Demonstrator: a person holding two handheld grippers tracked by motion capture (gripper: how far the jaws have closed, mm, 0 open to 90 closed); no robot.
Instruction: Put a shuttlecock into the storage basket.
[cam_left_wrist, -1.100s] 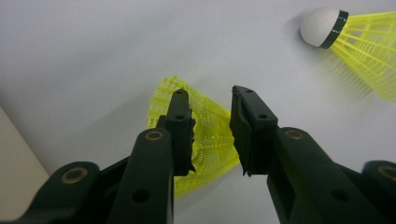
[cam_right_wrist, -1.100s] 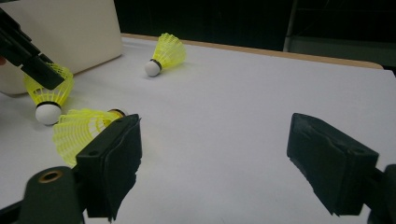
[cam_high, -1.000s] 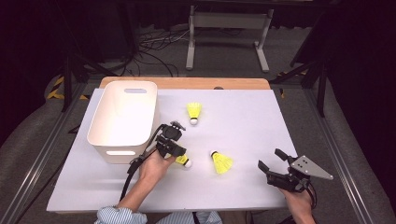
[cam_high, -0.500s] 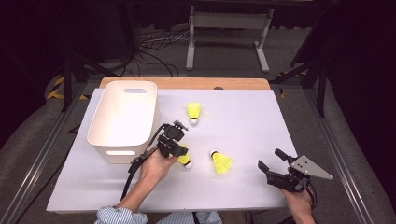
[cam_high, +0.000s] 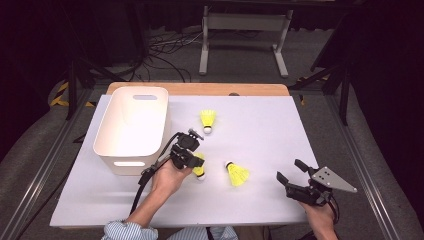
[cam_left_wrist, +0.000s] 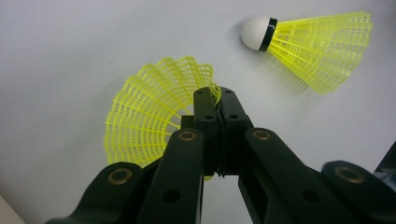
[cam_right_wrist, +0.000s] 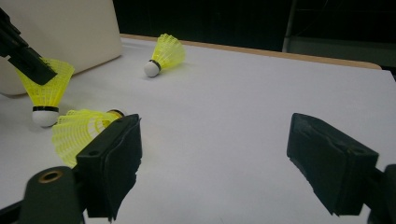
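Farthest left stands the white plastic bin (cam_high: 131, 127), empty as far as the high view shows, its near wall just to the outer side of the left gripper (cam_high: 192, 161). That gripper has its jaws pinched tight on the rim of a yellow shuttlecock's skirt (cam_left_wrist: 154, 123); they have just been closing, and in the left gripper view the two black tips meet with only the thin plastic mesh between them. In the right gripper view the same shuttlecock (cam_right_wrist: 45, 95) hangs cork-down from the jaw tip, its white cork at or barely above the table; contact cannot be told. By my reading the step in hand is the pick-up, with the grasp freshly made and the lift not yet begun. The next move would call for raising the shuttlecock straight up so the skirt does not slip or buckle, carrying it sideways over the bin's rim, and only then letting the jaws part. A second shuttlecock (cam_high: 237, 173) lies on its side just beyond the gripped one, toward the right gripper, and a third (cam_high: 207, 120) lies farther ahead of the left gripper, near the bin's far corner; both wait their turn. At the far right, the right gripper (cam_high: 290, 172) rests low near the table's front edge with its jaws spread wide and nothing between them, well apart from all three shuttlecocks.
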